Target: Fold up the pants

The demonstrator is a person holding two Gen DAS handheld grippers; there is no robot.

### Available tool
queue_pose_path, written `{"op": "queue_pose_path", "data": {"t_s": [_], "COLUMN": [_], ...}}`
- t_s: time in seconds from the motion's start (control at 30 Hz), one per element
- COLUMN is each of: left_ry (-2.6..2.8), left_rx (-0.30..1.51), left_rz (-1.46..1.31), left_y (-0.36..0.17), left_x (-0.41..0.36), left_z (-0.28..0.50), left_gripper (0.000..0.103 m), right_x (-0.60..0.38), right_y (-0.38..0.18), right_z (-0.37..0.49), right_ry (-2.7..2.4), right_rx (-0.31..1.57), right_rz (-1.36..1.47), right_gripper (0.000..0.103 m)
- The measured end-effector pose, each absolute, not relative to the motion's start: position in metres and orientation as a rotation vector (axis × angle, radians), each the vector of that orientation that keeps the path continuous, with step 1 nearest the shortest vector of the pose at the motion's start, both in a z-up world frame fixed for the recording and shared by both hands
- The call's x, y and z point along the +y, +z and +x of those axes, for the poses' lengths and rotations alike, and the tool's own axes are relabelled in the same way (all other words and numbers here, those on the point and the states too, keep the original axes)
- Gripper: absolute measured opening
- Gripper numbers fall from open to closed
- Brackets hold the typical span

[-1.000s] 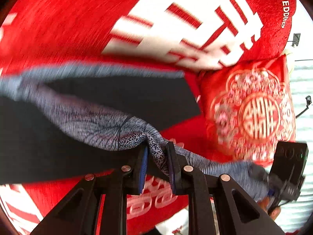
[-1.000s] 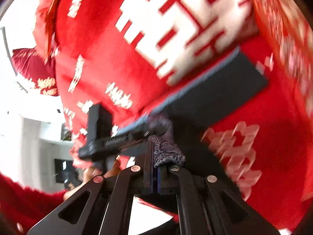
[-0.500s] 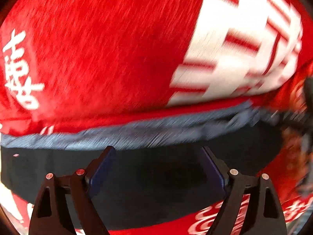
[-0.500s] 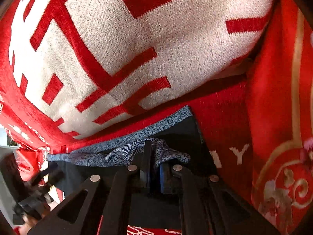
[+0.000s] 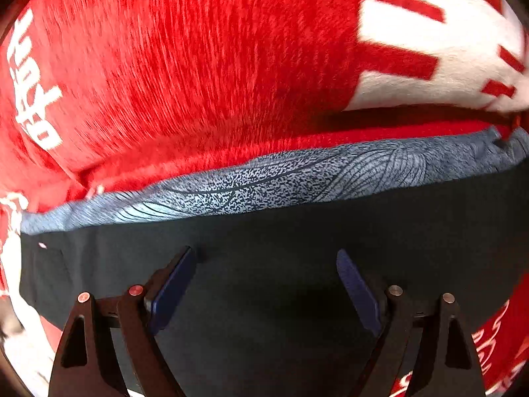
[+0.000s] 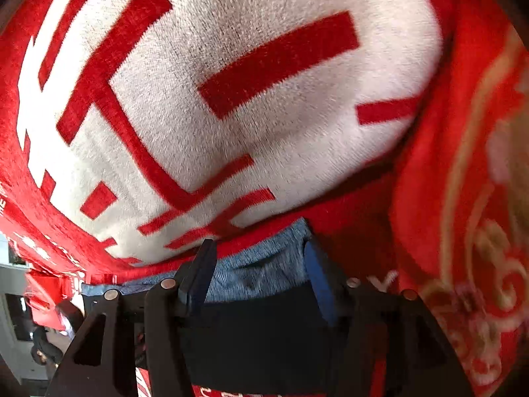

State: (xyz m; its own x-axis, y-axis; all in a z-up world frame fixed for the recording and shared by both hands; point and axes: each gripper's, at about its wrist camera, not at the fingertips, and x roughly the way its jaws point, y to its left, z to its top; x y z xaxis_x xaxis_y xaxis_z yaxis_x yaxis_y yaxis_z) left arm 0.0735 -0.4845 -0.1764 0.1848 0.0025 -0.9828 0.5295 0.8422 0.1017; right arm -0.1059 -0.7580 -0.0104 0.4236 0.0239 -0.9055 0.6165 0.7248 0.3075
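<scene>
Dark navy fabric pants [image 5: 297,264] with a blue-grey leaf-patterned band [image 5: 297,178] along the far edge: laid flat on a red plush blanket [image 5: 185,66] bearing large white woven characters [image 5: 439,46]. Band lying in a long strip across the left wrist view, adjoining the red pile beyond it.

Left gripper [image 5: 266,284]: jaws wide apart, pointing steeply down over the dark panel of the pants. Blue pads [image 5: 172,291] clear of the fabric on both sides; nothing clamped. Dark cloth visible in the gap between the fingers.

Right gripper [image 6: 259,274]: jaws just opened, now standing apart over the corner of the pants [image 6: 264,324]. Patterned band [image 6: 261,264] visible between the blue pads [image 6: 201,271], bunched slightly, not pressed by either pad. Corner of the band ending just beside the right-hand finger.

Beyond the right gripper: the white character field of the red plush blanket [image 6: 231,115], raised in a rounded fold above the pants. To the right of it: a red satin cushion with gold embroidered ornament [image 6: 469,231], blurred, touching the blanket edge.

No containers in either view.
</scene>
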Motion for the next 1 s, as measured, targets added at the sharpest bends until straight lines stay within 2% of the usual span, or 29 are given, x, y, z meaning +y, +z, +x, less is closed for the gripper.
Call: {"op": "queue_pose_path", "data": {"t_s": [0.13, 0.23, 0.27, 0.3, 0.47, 0.53, 0.63, 0.7, 0.83, 1.0], "left_ry": [-0.401, -0.402, -0.4, -0.399, -0.37, -0.338, -0.328, -0.317, -0.327, -0.243], "left_rx": [1.332, 1.325, 1.327, 1.328, 1.264, 1.248, 1.302, 1.276, 1.228, 1.285], "left_rz": [0.474, 0.478, 0.474, 0.471, 0.458, 0.491, 0.446, 0.451, 0.441, 0.404], "left_y": [-0.173, -0.175, -0.175, -0.176, -0.164, -0.17, -0.178, -0.169, -0.156, -0.185], "left_x": [-0.484, -0.485, -0.484, -0.487, -0.48, -0.482, -0.478, -0.474, -0.466, -0.454], "left_z": [0.077, 0.073, 0.074, 0.067, 0.065, 0.07, 0.08, 0.083, 0.097, 0.129], "left_gripper": [0.087, 0.087, 0.087, 0.087, 0.087, 0.087, 0.087, 0.087, 0.087, 0.088], "right_x": [-0.739, -0.752, -0.755, -0.756, -0.738, -0.753, -0.766, -0.759, -0.736, -0.714], "right_y": [-0.019, -0.045, -0.05, -0.058, -0.03, -0.046, -0.071, -0.051, -0.018, -0.049], "right_z": [-0.105, -0.096, -0.095, -0.091, -0.077, -0.072, -0.074, -0.088, -0.106, -0.096], "right_ry": [-0.405, -0.436, -0.436, -0.41, -0.34, -0.364, -0.42, -0.43, -0.393, -0.351], "right_rx": [1.192, 1.238, 1.248, 1.27, 1.152, 1.195, 1.307, 1.238, 1.126, 1.239], "right_rz": [0.523, 0.568, 0.581, 0.604, 0.466, 0.521, 0.61, 0.585, 0.546, 0.523], "right_gripper": [0.06, 0.058, 0.044, 0.008, 0.008, 0.008, 0.018, 0.039, 0.04, 0.04]}}
